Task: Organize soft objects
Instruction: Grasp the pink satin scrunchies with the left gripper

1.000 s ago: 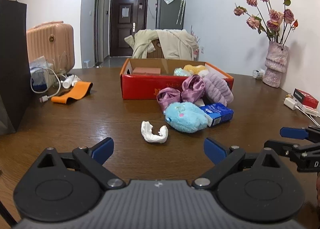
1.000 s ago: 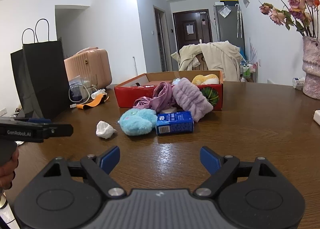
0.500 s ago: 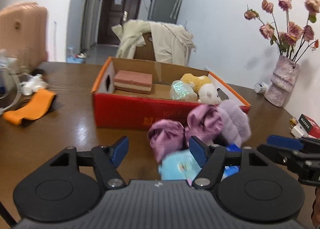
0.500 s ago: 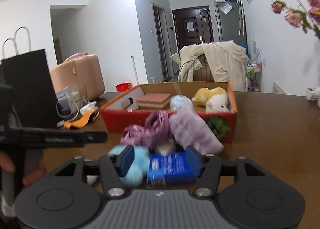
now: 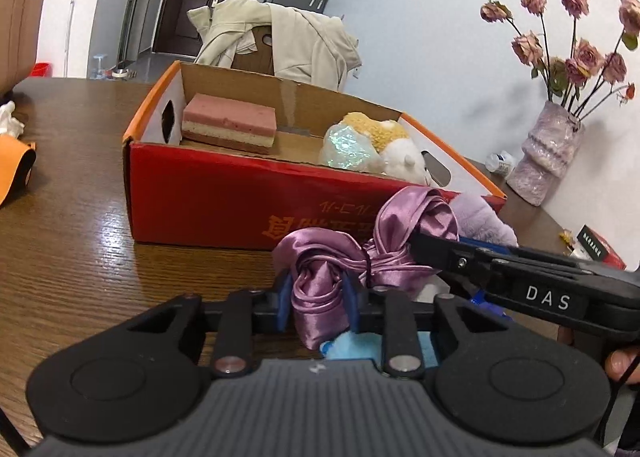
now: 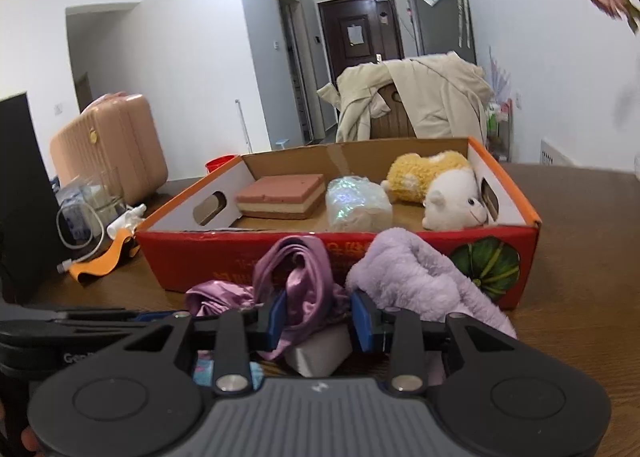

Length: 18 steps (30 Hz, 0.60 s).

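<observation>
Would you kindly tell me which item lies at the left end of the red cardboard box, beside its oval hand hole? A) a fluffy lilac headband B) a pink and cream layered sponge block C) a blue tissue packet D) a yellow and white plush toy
B: the pink and cream layered sponge block sits inside the red cardboard box, next to the oval hand hole in its left wall.

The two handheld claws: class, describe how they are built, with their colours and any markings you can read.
Each claw is matt black plastic: a ribbed grey-black body, two round discs and linkage bars with silver pivot pins, ending in blue finger pads. The left claw and the right claw look alike. White lettering "DAS" marks the right one's side; the left one's side shows partial lettering "Gen".
</observation>
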Tool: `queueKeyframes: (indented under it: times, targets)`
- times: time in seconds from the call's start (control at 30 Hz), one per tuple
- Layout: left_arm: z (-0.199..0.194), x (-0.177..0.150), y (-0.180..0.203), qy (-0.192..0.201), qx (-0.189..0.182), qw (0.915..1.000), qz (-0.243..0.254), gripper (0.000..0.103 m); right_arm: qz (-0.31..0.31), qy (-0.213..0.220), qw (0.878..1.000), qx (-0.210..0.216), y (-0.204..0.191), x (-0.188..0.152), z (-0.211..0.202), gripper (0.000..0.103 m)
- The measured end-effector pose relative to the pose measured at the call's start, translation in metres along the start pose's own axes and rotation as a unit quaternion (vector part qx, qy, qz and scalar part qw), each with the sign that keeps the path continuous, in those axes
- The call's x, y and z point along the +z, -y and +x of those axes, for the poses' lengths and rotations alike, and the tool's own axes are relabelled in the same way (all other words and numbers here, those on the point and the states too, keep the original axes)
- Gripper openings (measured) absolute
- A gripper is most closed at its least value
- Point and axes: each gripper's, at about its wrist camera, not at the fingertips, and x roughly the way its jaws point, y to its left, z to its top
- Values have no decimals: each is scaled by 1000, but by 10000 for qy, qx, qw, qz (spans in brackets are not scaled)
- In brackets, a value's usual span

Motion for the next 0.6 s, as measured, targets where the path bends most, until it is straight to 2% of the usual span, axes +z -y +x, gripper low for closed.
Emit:
queueKeyframes:
  times: [0.07,0.1,0.2,0.3,0.43,0.6]
  targets:
    - [-1,-1,-1,20,-17,10000,-66,23,79,-72,9998,142,4,-2,3,25]
    - [-2,-1,-1,32,-24,10000,-60,22,128,-142,9995,254,6,-2,6,16]
    - [-7,-2,2,117,16,9998,155,16,26,-118,9994,336,4,-2,4,11]
    - [-20,1,11,309,67,9985,441,15,-75,55,9993,372,-4,2,-8,8]
    - [-63,10,28,781,54,9952,595,15,-366,638,9961,483,-27,11,-58,7]
    - [-132,-4,54,1137,34,9914,652,16,-552,1104,9889,831,-52,-4,-132,6]
